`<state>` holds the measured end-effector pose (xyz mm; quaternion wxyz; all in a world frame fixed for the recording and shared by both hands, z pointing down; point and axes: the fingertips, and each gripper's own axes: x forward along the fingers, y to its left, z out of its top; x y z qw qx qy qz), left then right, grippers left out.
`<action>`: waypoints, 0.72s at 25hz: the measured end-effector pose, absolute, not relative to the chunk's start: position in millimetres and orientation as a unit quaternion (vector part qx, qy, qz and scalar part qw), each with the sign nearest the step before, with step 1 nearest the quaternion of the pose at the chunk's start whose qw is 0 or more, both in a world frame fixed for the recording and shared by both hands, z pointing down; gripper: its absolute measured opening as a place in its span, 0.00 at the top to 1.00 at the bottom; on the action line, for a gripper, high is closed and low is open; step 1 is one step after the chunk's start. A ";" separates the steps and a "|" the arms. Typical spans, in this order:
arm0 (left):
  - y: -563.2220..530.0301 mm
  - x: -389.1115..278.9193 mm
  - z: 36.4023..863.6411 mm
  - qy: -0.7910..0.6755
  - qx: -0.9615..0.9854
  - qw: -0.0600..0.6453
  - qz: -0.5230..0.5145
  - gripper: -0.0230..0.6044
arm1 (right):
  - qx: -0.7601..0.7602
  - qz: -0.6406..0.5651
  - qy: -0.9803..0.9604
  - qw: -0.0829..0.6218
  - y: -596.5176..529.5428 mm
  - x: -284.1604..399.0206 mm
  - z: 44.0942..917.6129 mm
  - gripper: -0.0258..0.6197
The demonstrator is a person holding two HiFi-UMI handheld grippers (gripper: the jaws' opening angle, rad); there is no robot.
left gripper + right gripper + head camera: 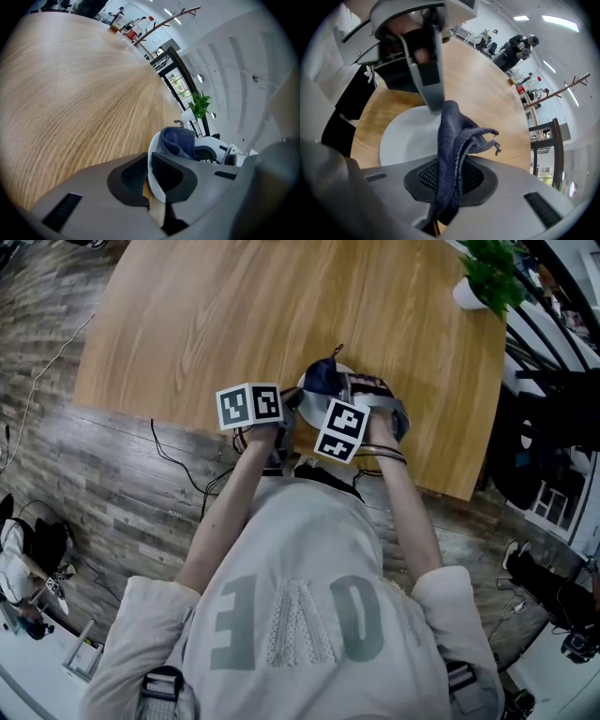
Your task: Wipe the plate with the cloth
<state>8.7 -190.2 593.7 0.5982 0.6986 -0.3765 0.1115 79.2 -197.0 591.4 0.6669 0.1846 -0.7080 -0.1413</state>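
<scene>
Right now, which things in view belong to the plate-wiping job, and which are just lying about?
In the job:
- plate, gripped at its rim by the left hand-held gripper
- cloth, clamped in the right hand-held gripper

Not in the job:
- potted plant at the table's far corner
- people standing across the room

This looks like an open-plan office or a lab workroom rather than a home. A large wooden table [234,324] stands on a grey plank floor [84,484] with loose cables [157,444] trailing over it. A potted plant [487,277] sits at the table's far corner. Beyond the table are white walls, strip lights [562,21] on the ceiling, glass doors [176,82], a branch-shaped coat stand [164,23] and several people [520,44] standing around.
</scene>
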 end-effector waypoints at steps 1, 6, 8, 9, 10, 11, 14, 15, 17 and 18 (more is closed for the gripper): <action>-189.8 8.8 593.4 -0.376 0.698 0.598 0.111 0.91 | 0.176 -0.144 -0.709 0.667 -189.6 77.5 592.3 0.87; -191.2 8.1 593.3 -0.377 0.699 0.598 0.111 0.91 | 0.138 -0.123 -0.734 0.653 -151.5 67.2 591.6 0.87; -190.2 8.5 593.9 -0.377 0.699 0.598 0.111 0.91 | 0.122 -0.113 -0.741 0.650 -135.4 65.3 591.7 0.87; -189.7 8.7 593.9 -0.377 0.698 0.598 0.111 0.91 | 0.114 -0.109 -0.745 0.648 -127.4 63.7 591.3 0.87; -189.5 8.6 593.7 -0.377 0.699 0.598 0.111 0.91 | 0.106 -0.105 -0.749 0.645 -119.9 61.7 590.6 0.87; -189.6 8.4 593.5 -0.377 0.699 0.598 0.111 0.91 | 0.101 -0.102 -0.753 0.642 -113.5 59.6 589.6 0.87; -190.4 8.0 593.3 -0.377 0.699 0.598 0.111 0.91 | 0.090 -0.102 -0.757 0.639 -102.1 55.6 586.2 0.87; -190.6 8.0 593.3 -0.378 0.698 0.598 0.111 0.91 | 0.087 -0.101 -0.758 0.638 -99.8 54.7 585.5 0.87; -191.2 7.7 593.5 -0.380 0.698 0.597 0.111 0.91 | 0.080 -0.097 -0.761 0.636 -96.9 53.5 584.8 0.87; -191.3 7.6 593.5 -0.381 0.698 0.596 0.111 0.91 | 0.076 -0.094 -0.762 0.636 -96.3 53.5 584.4 0.87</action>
